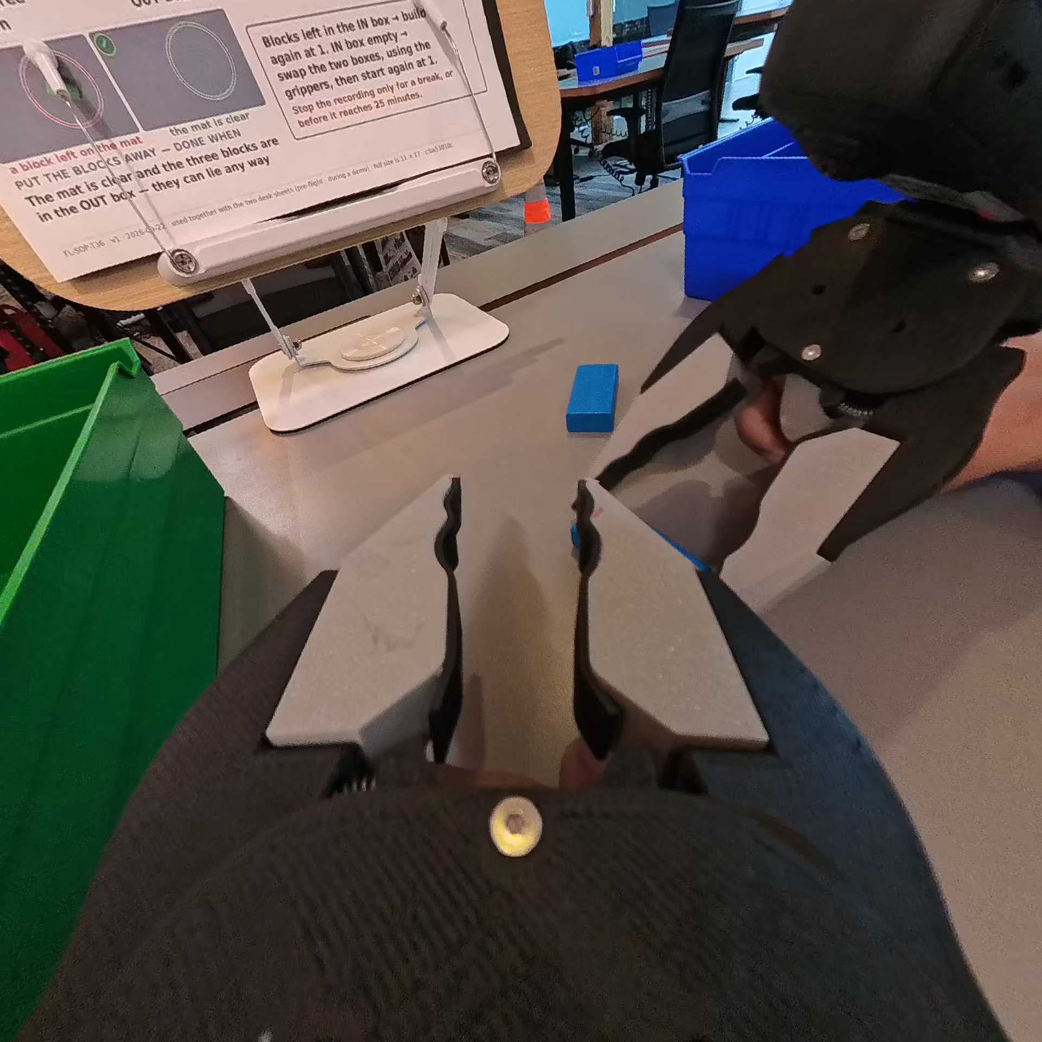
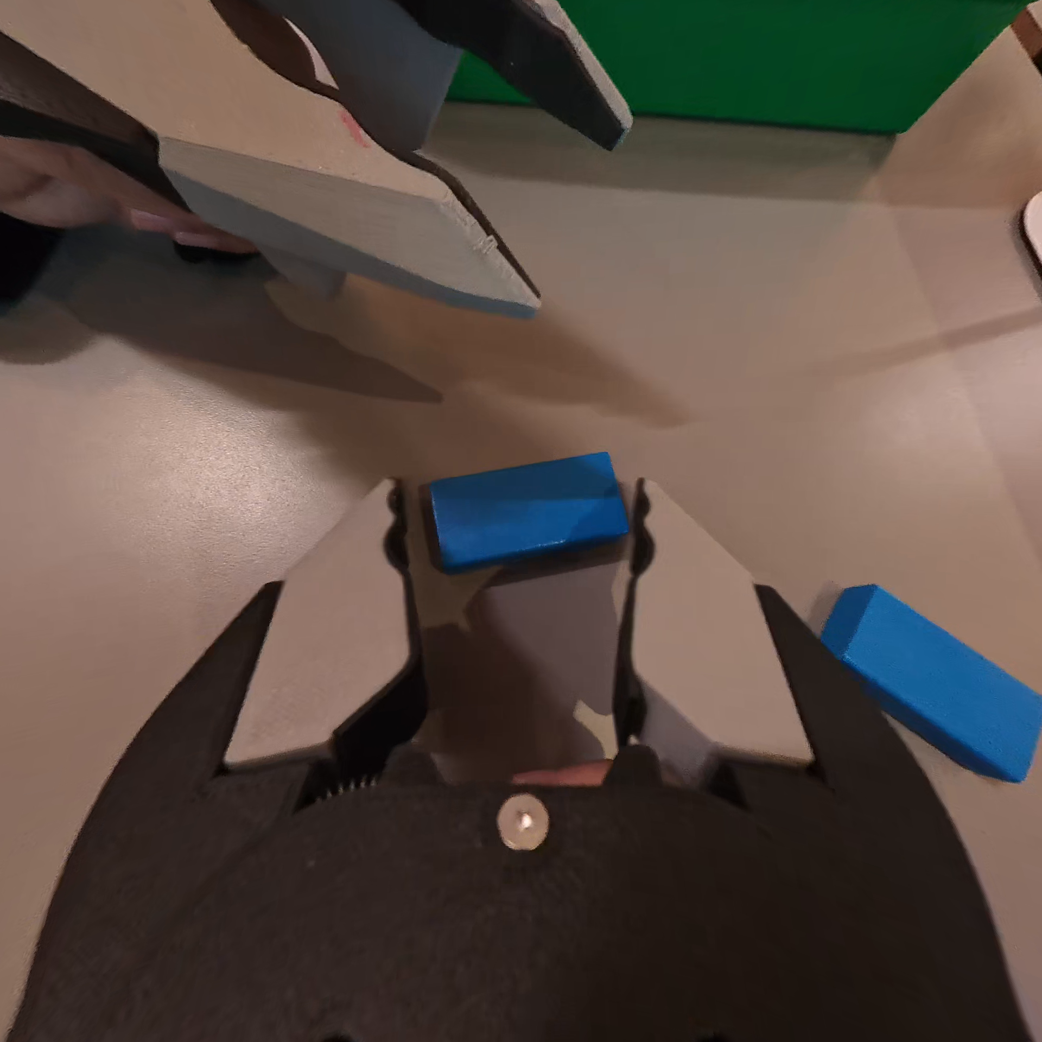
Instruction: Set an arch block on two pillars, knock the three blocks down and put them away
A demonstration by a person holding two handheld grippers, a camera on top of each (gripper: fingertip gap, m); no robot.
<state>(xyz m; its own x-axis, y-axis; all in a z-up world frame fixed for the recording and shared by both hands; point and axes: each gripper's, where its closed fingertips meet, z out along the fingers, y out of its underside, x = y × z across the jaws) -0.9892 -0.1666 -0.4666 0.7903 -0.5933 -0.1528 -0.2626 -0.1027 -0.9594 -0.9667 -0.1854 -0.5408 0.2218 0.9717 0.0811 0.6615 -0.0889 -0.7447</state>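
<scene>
No stack stands: two blue blocks (image 2: 527, 510) (image 2: 936, 682) lie flat while the wide-open right gripper (image 2: 516, 507) straddles one, pads apart from it, and the left gripper (image 1: 516, 510) hangs half-open, empty.

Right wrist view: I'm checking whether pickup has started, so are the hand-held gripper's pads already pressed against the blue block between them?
No: the blue block lies on the grey mat between the right hand-held gripper pads, with a gap visible on each side.

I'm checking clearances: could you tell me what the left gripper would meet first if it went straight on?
Probably bare grey mat; the left gripper points between the white stand base and a blue block, though depth is unclear.
</scene>
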